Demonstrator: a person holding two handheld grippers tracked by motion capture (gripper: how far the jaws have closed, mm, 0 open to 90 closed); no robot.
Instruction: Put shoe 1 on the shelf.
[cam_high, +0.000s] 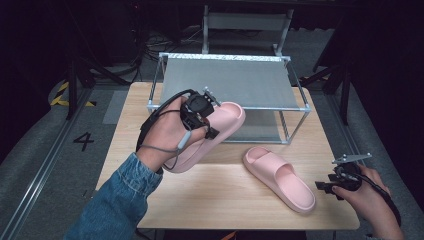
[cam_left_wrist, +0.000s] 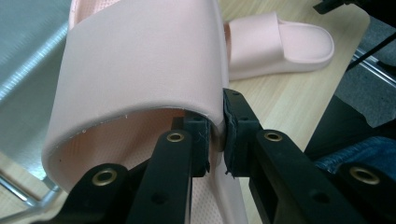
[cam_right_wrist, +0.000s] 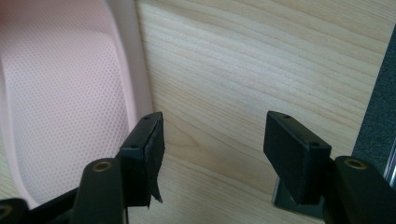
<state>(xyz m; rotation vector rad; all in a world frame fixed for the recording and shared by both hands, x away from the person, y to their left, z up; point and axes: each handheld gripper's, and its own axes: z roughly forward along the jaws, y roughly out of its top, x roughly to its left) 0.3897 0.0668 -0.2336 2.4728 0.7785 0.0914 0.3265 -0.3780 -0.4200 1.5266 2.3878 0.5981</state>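
Left gripper (cam_high: 212, 120) lifted over left-centre of wooden tabletop (cam_high: 220, 200), just in front of metal-frame rack (cam_high: 227, 82) at far side. Fingers (cam_left_wrist: 233, 135) pinching side edge of held pink slipper's (cam_high: 210, 135) strap; one finger inside the strap, the other outside, foam squeezed between the pads. Held slipper tilted, toe end up toward rack, heel end down near the denim sleeve (cam_high: 117, 205); whether heel touches tabletop, cannot tell. Left hand (cam_high: 167, 132) wrapped round gripper body, cable looping past wrist.

Second pink slipper (cam_high: 280, 177) flat on tabletop right of centre, sole down, strap end far-left, heel end near-right, well apart from rack.

Right gripper (cam_high: 325, 186) low at right near edge of tabletop, just right of second slipper's heel end, held by right hand (cam_high: 367, 197). Fingers (cam_right_wrist: 142, 154) spread wide, nothing between them but bare wood; left finger just beside the slipper's rim, contact unclear.
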